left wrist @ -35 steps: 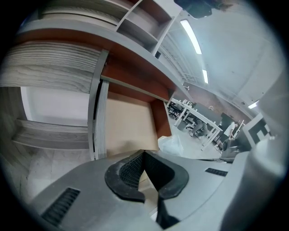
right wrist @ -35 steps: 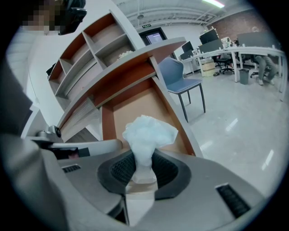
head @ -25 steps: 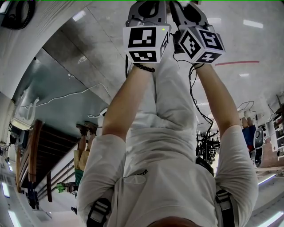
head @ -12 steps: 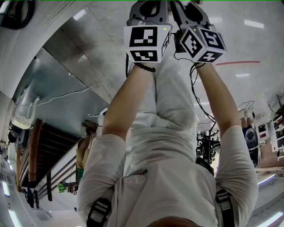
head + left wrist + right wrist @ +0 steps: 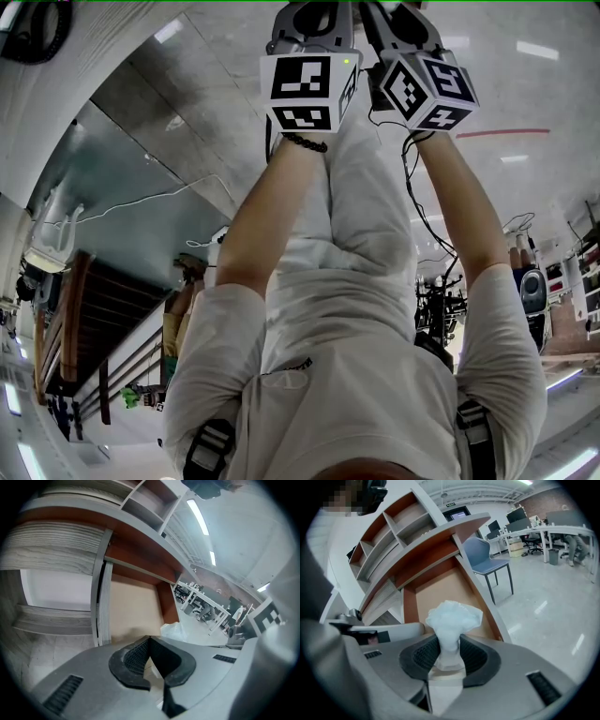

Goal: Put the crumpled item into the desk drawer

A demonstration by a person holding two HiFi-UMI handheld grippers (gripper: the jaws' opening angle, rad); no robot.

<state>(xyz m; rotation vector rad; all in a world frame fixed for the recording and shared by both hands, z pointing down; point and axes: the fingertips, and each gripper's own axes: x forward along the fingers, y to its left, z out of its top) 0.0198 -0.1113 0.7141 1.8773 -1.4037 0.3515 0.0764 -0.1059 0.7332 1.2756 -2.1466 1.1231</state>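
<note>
One shelved desk (image 5: pixel 431 541) is seen ahead of the right gripper (image 5: pixel 449 648) | its open drawer (image 5: pixel 440 590) lies just beyond and below those jaws | left gripper (image 5: pixel 149 641): jaws pressed together, nothing between them | right jaws, just opened wider, are pinched on the crumpled white wad (image 5: pixel 452 618), which is held upright over the drawer.

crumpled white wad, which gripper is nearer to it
Right. The right gripper has the wad pinched between its fingers, which have just been opening. The left gripper is beside it, fingers together and empty.
</note>
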